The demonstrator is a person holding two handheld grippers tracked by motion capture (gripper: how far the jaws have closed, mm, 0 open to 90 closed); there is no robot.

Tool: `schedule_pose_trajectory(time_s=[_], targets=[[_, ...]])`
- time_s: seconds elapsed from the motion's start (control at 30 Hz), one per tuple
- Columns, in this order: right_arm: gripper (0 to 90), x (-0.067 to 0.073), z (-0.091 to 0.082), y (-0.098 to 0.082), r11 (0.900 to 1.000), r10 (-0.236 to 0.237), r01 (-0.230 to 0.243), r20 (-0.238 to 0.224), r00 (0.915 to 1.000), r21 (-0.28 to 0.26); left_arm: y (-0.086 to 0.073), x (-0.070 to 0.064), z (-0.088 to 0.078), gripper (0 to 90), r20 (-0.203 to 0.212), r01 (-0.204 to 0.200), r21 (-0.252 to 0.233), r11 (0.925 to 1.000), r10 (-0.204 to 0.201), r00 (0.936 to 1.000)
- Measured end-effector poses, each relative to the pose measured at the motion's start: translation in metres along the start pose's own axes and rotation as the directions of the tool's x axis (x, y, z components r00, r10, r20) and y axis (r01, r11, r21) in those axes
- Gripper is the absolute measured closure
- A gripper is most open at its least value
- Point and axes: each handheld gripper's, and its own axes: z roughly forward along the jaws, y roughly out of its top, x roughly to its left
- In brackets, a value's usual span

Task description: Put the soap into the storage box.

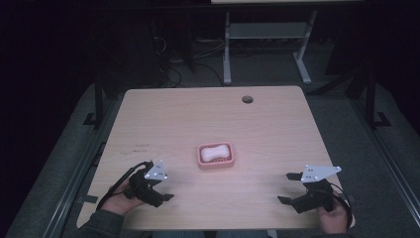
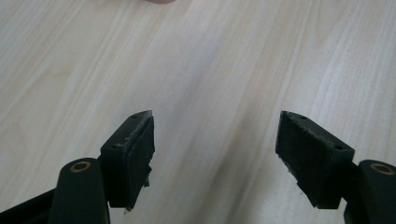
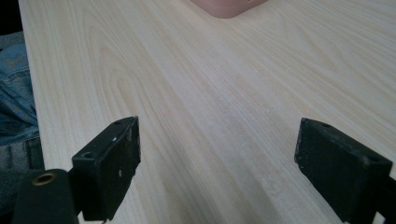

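Dark floor and cables surround a pale wood tabletop (image 1: 277, 124), with the grey legs of another desk (image 1: 228, 49) standing beyond its far edge. Near the far edge a round cable hole (image 1: 247, 99) is cut into the board.

Just in front of the middle of the tabletop sits a pink soap dish (image 1: 216, 156), a rounded rectangle with a raised rim. Inside it lies a white bar of soap (image 1: 215, 151), slightly waisted in the middle and set a little askew within the dish. In the right gripper view a corner of the pink soap dish (image 3: 229, 7) shows at the top edge, with bare wood grain between it and the jaws.

The left tongs (image 1: 163, 191) are near the front left corner, held in the person's left hand (image 1: 119, 201), with a black cable looping off to the left and a grey three-cornered plate on top. The jaws are released and hold nothing; in the left gripper view the left tongs (image 2: 215, 135) show only wood between their two black pads.

The right tongs (image 1: 287, 187) are near the front right corner in the right hand (image 1: 333, 215), likewise released, the jaws spread wide with nothing between them. In the right gripper view the right tongs (image 3: 217, 154) frame plain wood, and blue denim (image 3: 16, 98) appears past the tabletop's edge at the left.

Both tongs are well apart from the soap dish, one to either side and nearer the person. Nothing lies on the wood between either pair and the dish.
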Motion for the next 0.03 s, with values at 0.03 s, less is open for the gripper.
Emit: schedule_pose_trajectory(time_s=[0.03], targets=[[14.0, 0.0000, -0.0001, -0.0001, 1.000, -0.002, 0.002, 0.000, 1.0000, 0.001, -0.0006, -0.0011, 0.0000, 27.3, -0.004, -0.003, 0.003, 1.0000, 0.003, 1.0000]])
